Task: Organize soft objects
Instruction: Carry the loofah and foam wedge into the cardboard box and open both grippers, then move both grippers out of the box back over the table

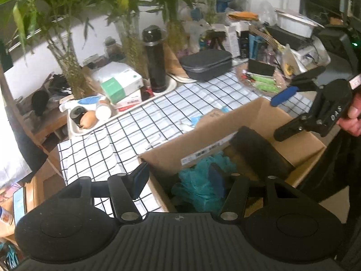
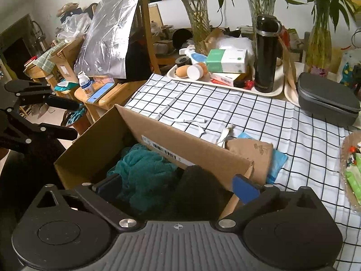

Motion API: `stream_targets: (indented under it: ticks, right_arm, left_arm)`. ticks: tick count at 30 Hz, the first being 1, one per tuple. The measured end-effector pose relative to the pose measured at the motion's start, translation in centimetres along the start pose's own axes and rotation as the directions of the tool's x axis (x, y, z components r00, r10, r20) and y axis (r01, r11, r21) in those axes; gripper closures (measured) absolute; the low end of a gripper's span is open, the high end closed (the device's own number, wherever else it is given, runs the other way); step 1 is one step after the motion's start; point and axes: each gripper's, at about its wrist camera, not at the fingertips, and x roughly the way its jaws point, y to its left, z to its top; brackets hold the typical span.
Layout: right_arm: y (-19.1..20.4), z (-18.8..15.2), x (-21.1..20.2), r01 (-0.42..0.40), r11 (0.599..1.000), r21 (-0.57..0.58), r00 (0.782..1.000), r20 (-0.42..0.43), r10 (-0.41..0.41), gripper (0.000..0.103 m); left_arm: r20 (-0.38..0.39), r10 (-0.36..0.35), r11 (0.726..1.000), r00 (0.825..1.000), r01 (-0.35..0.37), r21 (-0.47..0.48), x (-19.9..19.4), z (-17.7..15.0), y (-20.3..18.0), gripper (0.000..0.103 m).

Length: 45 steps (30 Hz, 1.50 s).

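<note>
Right hand-held gripper [image 2: 178, 188]: jaws wide, empty, over the cardboard box [image 2: 94, 144] on the checked counter [image 2: 259, 122]; inside, teal mesh sponge [image 2: 142, 169], likely light, springy, snag-prone, best pinched at its bunched middle; beside it a dark soft item [image 2: 198, 187].

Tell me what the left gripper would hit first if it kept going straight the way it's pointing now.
Most likely the teal mesh sponge inside the cardboard box. The left gripper is open and empty, its fingers straddling the box's near wall, though depth is hard to judge.
</note>
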Motion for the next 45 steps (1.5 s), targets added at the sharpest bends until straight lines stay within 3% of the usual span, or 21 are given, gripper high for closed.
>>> stream_targets:
  ticks: [17,30,33,36,38,41,45]
  right_arm:
    - [-2.6,0.5,0.3,0.138,0.983,0.118,0.988,0.054,-0.145,0.0]
    - [-4.7,0.9,0.3,0.238,0.946,0.221,0.959,0.101,-0.265,0.0]
    - [-5.5,1.1,0.6,0.242,0.939,0.245,0.959,0.087,-0.27,0.0]
    - [-6.1,1.2,0.9,0.269,0.923,0.276,0.953,0.067,-0.297,0.0]
    - [-6.3,1.5,1.4,0.318,0.905,0.283,0.939,0.035,-0.341,0.0]
    - [-6.2,1.6,1.3,0.355,0.895,0.272,0.919,0.076,-0.388,0.0]
    - [-6.7,1.6,1.6,0.388,0.873,0.297,0.896,0.101,-0.433,0.0]
  left_arm:
    - [0.026,-0.005,0.992,1.0,0.009,-0.125,1.8,-0.6,2.8,0.046]
    - [0.055,0.001,0.98,0.998,0.01,-0.2,3.1,-0.4,4.5,0.046]
    - [0.073,0.018,0.98,0.997,-0.003,-0.198,3.2,-0.2,4.7,0.045]
    - [0.073,0.039,0.979,0.997,-0.023,-0.202,3.7,0.2,5.1,0.034]
    - [0.074,0.069,0.974,0.995,-0.051,-0.222,4.2,0.3,5.6,0.03]
    - [0.087,0.118,0.968,0.989,-0.095,-0.231,4.9,0.4,6.5,0.028]
    - [0.106,0.195,0.969,0.975,-0.175,-0.175,5.7,0.6,6.7,0.023]
